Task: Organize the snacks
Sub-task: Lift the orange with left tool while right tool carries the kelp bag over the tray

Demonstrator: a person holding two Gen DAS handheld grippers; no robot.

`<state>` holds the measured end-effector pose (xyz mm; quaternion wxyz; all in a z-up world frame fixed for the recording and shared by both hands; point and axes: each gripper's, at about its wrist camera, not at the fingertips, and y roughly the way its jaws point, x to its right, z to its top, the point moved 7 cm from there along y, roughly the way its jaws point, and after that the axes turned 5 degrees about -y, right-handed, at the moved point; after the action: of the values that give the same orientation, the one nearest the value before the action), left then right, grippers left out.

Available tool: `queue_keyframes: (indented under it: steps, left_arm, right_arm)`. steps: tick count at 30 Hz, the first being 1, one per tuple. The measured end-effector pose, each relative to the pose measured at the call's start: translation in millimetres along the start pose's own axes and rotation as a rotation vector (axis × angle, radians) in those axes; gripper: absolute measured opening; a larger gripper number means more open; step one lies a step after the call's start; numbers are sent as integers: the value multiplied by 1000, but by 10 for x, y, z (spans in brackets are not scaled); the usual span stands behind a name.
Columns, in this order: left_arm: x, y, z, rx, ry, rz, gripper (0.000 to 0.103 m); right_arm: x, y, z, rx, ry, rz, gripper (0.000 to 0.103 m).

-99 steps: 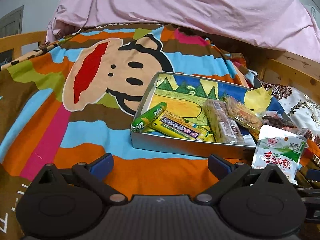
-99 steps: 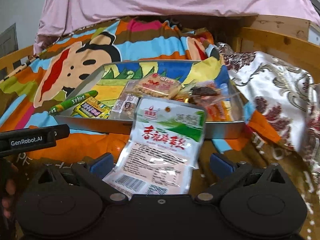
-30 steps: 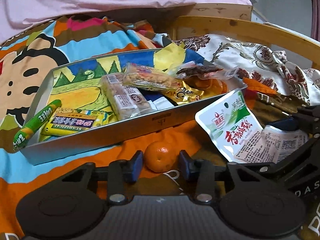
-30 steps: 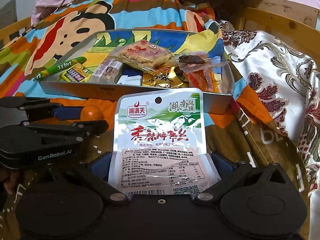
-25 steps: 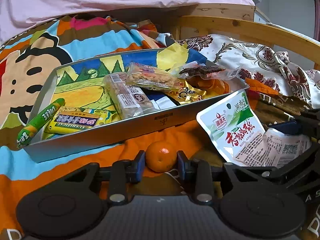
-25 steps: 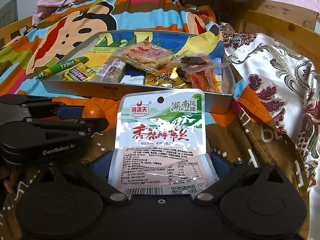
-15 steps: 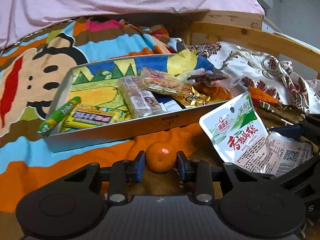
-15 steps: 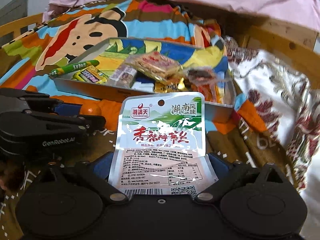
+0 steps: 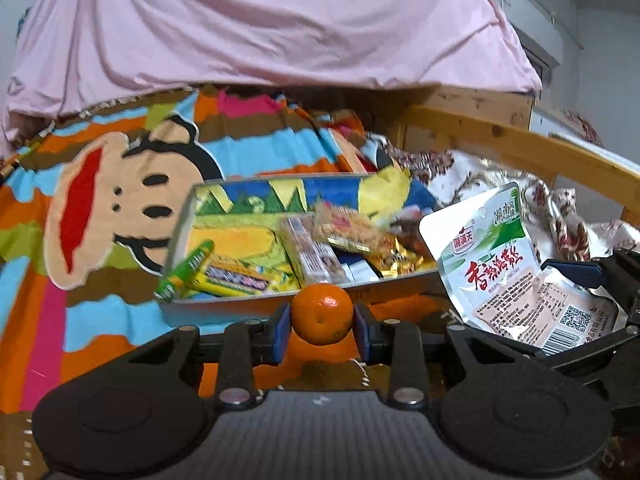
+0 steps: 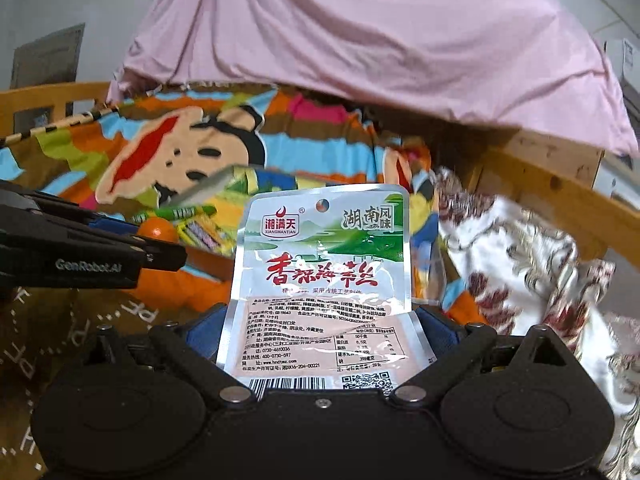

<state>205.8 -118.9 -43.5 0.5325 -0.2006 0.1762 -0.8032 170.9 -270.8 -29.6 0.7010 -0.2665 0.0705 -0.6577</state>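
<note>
My left gripper [image 9: 322,327] is shut on a small orange tangerine [image 9: 322,313] and holds it lifted just in front of the metal tray [image 9: 224,312]. The tray holds several wrapped snacks, among them a green candy tube [image 9: 186,271]. My right gripper [image 10: 320,332] is shut on a white and green snack pouch [image 10: 322,276] with red Chinese writing, held upright. The pouch also shows in the left wrist view [image 9: 500,264], to the right of the tray. The left gripper and tangerine [image 10: 158,229] show at the left of the right wrist view.
The tray lies on a striped cartoon-monkey blanket [image 9: 100,208]. A pink quilt [image 9: 260,28] is heaped behind it. A wooden bed rail [image 9: 520,152] and a white and maroon patterned cloth [image 10: 520,260] lie to the right.
My left gripper closed on the tangerine and lifted it off the blanket. Both grippers have risen and tilted up, so the pink quilt fills more of each view.
</note>
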Motion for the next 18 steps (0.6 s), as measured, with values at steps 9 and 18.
queue_keyframes:
  steps: [9,18]
  left_arm:
    - [-145,-148,315,86,-25,24,36]
    - [-529,165,825,185,-33,49,36]
  right_arm:
    - [-4,18,337,74,1,7,98]
    - [-70,572,932,122,-8,19,98]
